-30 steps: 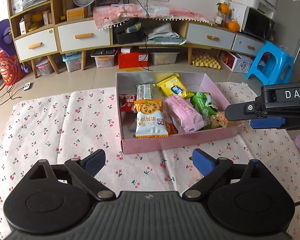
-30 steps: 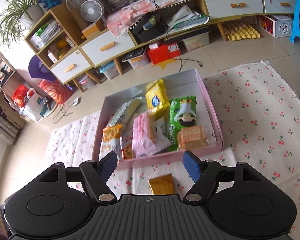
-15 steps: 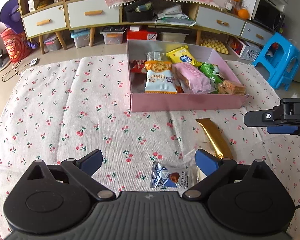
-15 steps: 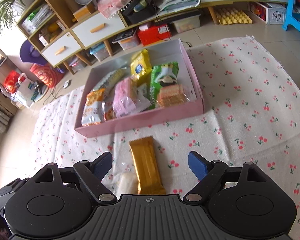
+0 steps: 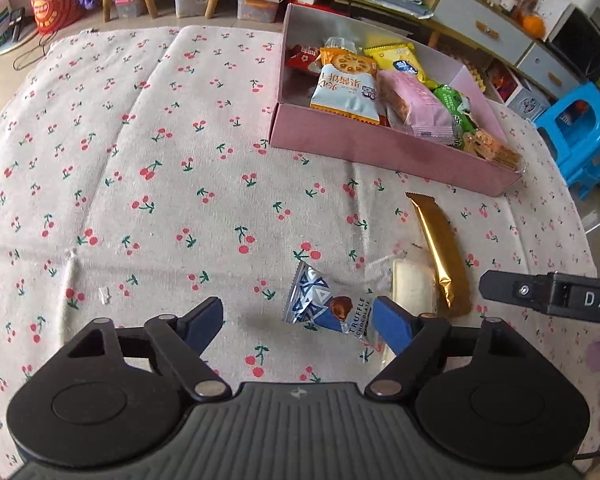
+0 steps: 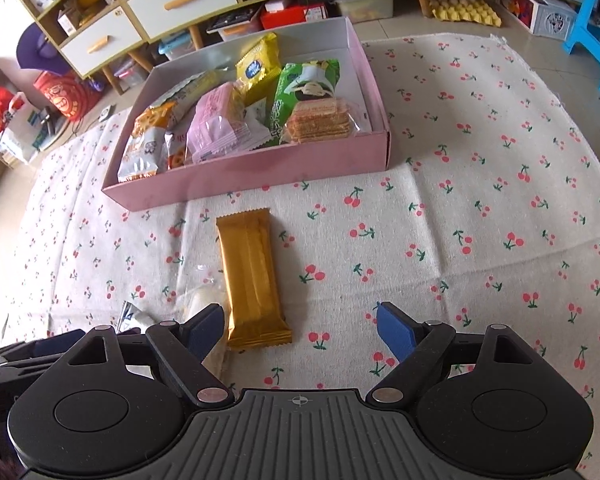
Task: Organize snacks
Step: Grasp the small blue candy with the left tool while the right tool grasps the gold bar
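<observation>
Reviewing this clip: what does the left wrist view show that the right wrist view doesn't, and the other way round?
Only the left wrist view shows the whole blue truffle chocolate packet lying between the left tool's open fingers, and the red packet at the far end of the box. Only the right wrist view shows the right tool open over the near end of the gold bar. Both show the pink box of snacks, the gold bar, the clear-wrapped white snack beside it and the cherry-print cloth.

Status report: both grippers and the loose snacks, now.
Left gripper open, jaws just closing over truffle chocolate. Right gripper open above gold bar. Clear-wrapped snack wedged between them. Pink box unobstructed.
</observation>
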The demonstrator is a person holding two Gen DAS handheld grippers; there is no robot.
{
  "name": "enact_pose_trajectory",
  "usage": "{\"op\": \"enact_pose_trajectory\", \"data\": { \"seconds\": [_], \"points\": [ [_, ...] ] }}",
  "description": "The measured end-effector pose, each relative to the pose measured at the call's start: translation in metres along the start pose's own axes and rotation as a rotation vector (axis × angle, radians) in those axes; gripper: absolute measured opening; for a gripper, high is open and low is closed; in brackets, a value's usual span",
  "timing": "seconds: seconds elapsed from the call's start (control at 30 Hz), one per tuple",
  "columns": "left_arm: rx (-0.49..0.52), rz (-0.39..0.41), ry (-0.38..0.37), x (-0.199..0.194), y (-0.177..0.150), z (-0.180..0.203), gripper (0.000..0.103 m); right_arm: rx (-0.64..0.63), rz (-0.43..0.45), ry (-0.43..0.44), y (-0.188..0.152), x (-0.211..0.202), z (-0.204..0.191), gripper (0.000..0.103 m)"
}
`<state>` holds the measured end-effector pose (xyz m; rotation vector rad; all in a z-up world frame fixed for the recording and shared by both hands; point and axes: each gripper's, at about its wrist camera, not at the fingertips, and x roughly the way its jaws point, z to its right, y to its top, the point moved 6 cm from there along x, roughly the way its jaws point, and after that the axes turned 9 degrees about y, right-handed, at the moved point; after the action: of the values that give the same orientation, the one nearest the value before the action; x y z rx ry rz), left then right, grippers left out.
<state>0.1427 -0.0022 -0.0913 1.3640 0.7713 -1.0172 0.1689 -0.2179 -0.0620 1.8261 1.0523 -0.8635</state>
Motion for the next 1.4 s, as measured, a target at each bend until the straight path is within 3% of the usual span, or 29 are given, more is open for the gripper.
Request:
{"op": "enact_pose_trajectory", "data": {
  "seconds": [0.13, 0.27, 0.4, 0.67, 0.83, 0.97, 1.23, 1.4],
  "points": [
    [-0.094, -0.023, -0.048, 0.002, 0.001, 0.002, 0.058, 0.003, -0.002, -0.009, 0.0, 0.003, 0.001, 0.085],
    [-0.128, -0.034, -0.063, 0.005, 0.0, 0.006, 0.048, -0.004, -0.005, -0.02, 0.001, 0.005, 0.002, 0.085],
    [-0.09, -0.024, -0.035, 0.008, 0.001, 0.01, 0.037, -0.018, -0.013, -0.026, -0.001, 0.007, 0.002, 0.085],
    [-0.033, -0.021, -0.055, 0.008, 0.008, 0.006, 0.03, -0.014, -0.02, -0.031, -0.002, 0.009, 0.004, 0.085],
    [0.035, 0.034, 0.019, 0.006, 0.019, -0.002, 0.018, -0.007, -0.027, -0.03, -0.003, 0.01, 0.006, 0.085],
    [0.06, 0.064, 0.126, 0.01, 0.023, -0.013, 0.017, -0.009, -0.028, -0.031, -0.003, 0.01, 0.006, 0.085],
    [-0.04, 0.03, -0.001, -0.005, 0.016, -0.009, 0.038, -0.023, -0.01, -0.041, 0.0, 0.015, 0.002, 0.085],
    [-0.05, -0.011, -0.034, 0.001, 0.008, 0.004, 0.037, -0.008, 0.002, -0.034, 0.002, 0.021, -0.003, 0.085]
  ]
}}
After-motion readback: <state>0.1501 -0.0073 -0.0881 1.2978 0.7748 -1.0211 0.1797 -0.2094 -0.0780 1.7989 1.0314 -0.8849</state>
